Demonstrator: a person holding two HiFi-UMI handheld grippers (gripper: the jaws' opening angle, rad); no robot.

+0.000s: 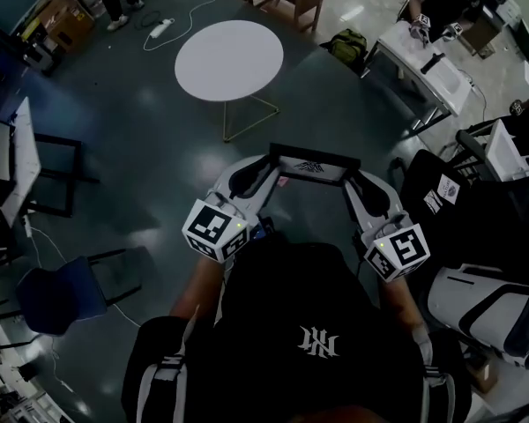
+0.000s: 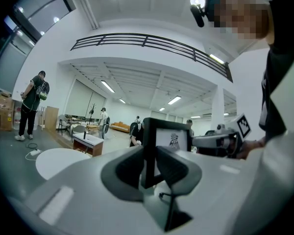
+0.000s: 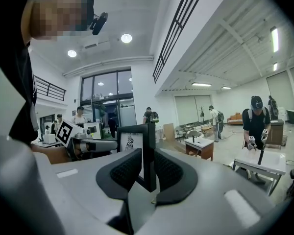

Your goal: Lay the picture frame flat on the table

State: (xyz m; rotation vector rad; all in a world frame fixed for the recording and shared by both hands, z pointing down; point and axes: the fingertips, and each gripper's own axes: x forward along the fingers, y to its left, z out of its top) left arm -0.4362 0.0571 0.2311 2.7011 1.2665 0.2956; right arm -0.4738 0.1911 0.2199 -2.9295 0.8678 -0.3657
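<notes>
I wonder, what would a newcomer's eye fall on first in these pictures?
A black picture frame, held upright in mid-air just ahead of the person, one side edge clamped in the left gripper and the other in the right gripper. Beyond it, a round white table stands on the dark floor.

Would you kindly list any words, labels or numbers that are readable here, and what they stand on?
No words can be read.
Frame: white print, too blurred.
Black bag: white labels, too small.
Shirt: white emblem, no legible letters.
Cubes: square markers only, no letters.
</notes>
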